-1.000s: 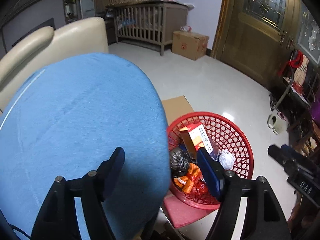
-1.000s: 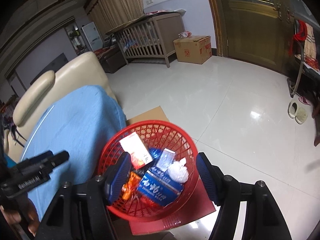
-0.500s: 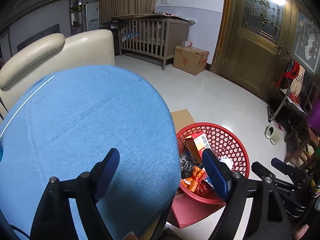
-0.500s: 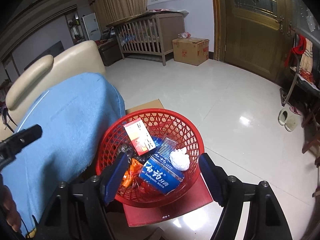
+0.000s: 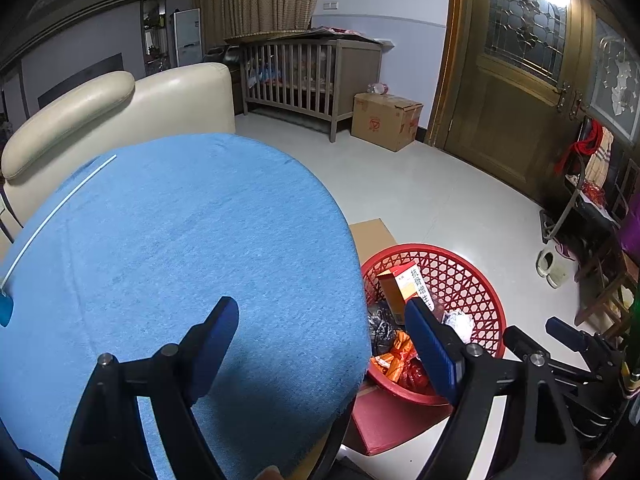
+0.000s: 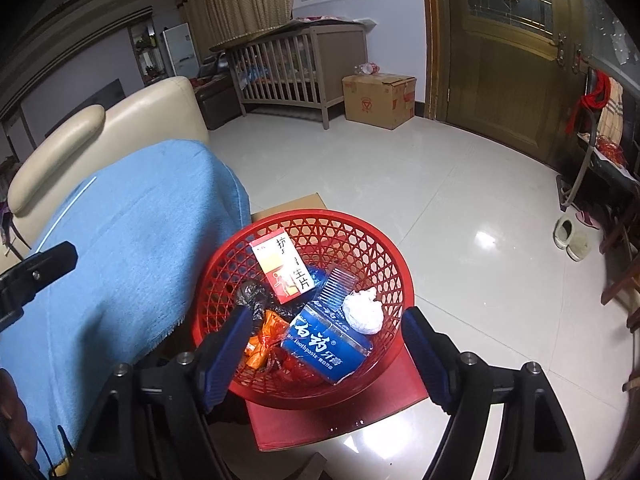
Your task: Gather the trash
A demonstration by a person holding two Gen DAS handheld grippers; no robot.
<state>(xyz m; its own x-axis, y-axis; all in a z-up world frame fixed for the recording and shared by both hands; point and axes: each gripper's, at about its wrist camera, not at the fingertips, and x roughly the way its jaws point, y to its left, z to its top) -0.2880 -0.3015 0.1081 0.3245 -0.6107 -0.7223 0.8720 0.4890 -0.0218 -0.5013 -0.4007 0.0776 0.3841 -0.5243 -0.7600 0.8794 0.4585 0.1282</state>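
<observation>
The red mesh basket point(image 6: 384, 248) sits on a red box on the floor, just beside the table under its blue cloth point(image 6: 132, 240); all the trash in view lies inside it. The blue toothpaste box point(image 6: 326, 346) lies flat at the front: it looks like light, stiff card, best pinched across its narrow faces, gently, since it would crush. The orange-and-white medicine carton point(image 6: 282, 270) leans against the back wall and should handle alike. The clear blue comb point(image 6: 338, 290) is rigid but thin and probably slippery. The crumpled white tissue point(image 6: 362, 310) and black plastic bag point(image 6: 252, 296) are soft and weightless; any pinch holds. The left gripper point(image 5: 324, 324) hovers spread and empty over the cloth's edge; the right gripper point(image 6: 324, 334) hangs spread and empty above the basket.
</observation>
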